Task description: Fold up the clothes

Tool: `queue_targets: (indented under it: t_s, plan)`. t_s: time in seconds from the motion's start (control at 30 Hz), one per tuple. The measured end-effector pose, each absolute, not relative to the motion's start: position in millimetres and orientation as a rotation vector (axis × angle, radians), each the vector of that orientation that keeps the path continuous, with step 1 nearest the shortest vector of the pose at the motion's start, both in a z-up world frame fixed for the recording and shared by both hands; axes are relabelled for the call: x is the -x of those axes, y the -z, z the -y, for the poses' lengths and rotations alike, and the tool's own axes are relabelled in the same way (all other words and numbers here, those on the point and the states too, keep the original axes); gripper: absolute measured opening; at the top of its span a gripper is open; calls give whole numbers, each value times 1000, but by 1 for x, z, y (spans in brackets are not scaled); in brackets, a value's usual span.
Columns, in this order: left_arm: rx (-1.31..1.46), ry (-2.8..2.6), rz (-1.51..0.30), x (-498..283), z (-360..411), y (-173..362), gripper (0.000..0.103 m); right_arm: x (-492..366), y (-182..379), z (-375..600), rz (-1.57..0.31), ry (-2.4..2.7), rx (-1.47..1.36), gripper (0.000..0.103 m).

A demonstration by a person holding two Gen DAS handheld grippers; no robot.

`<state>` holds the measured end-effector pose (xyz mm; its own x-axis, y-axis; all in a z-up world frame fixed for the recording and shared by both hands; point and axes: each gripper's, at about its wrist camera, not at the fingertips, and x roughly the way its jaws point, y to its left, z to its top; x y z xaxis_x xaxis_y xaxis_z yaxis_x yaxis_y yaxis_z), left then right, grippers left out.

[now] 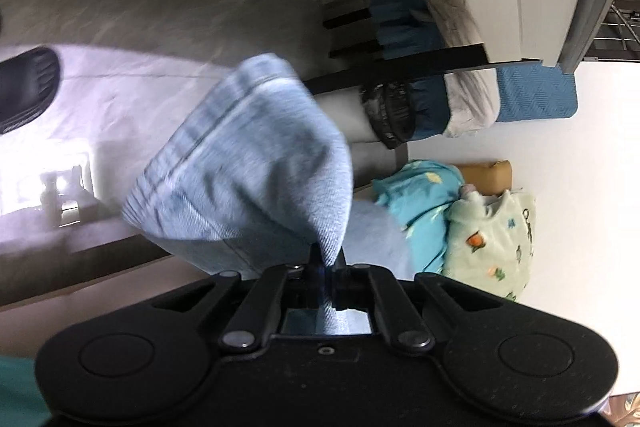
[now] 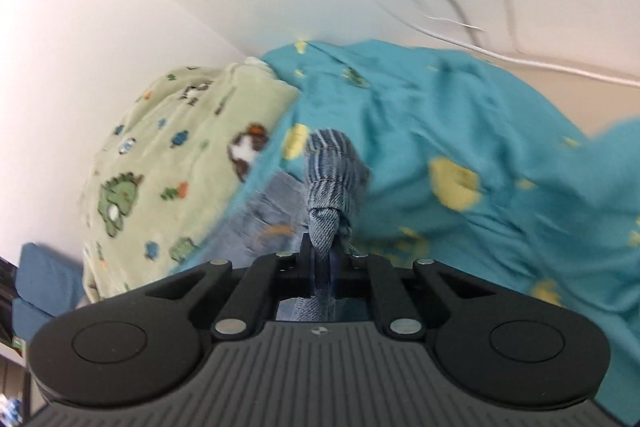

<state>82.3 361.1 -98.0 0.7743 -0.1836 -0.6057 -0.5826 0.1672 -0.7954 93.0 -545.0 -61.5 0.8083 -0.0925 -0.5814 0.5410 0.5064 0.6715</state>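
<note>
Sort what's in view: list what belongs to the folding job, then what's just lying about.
In the job:
- jeans, pinched in both grippers: left gripper, right gripper

Lying about:
- teal blanket
- green dinosaur blanket
- cardboard box
- cables

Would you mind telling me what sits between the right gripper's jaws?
A bunched fold of the denim garment, pinched in the right gripper, shown in the right wrist view.
</note>
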Motion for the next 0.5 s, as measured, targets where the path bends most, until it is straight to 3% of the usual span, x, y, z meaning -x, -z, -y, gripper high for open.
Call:
queue_targets:
  t_s: [0.2,0.5]
  plan:
    - [1404,-377,-713,-174,-367,95,2,-197,19,522,-492,405,-915,6]
    - [1405,-474,-800,-308,-372,141,2,-366,65,500,-559,498,-757,6]
